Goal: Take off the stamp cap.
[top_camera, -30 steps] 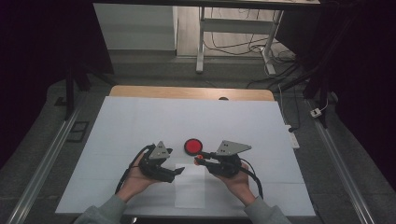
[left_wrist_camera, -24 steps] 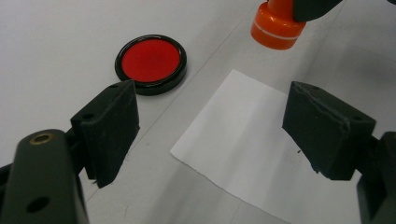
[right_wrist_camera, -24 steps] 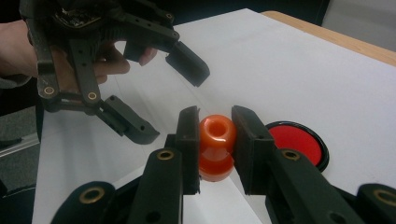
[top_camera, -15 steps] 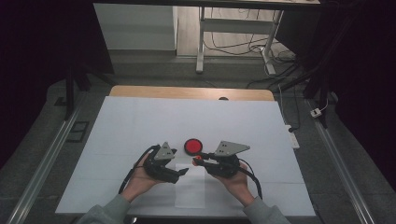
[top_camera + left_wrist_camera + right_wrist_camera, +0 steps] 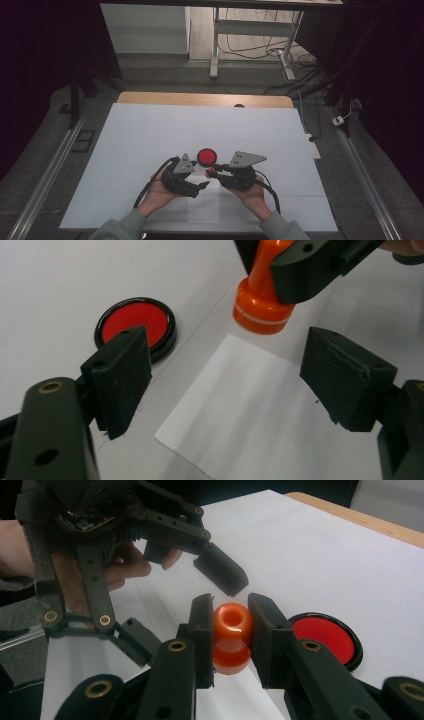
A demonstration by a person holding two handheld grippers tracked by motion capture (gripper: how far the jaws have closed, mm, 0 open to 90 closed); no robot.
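I had the stamp (image 5: 231,636) clenched in the right gripper (image 5: 231,630), left gripper (image 5: 225,385) spread over the paper (image 5: 260,415); pressing down came next.

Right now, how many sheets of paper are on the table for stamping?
1. A single white sheet of paper lies under the open left gripper, beside the red ink pad. None other visible.
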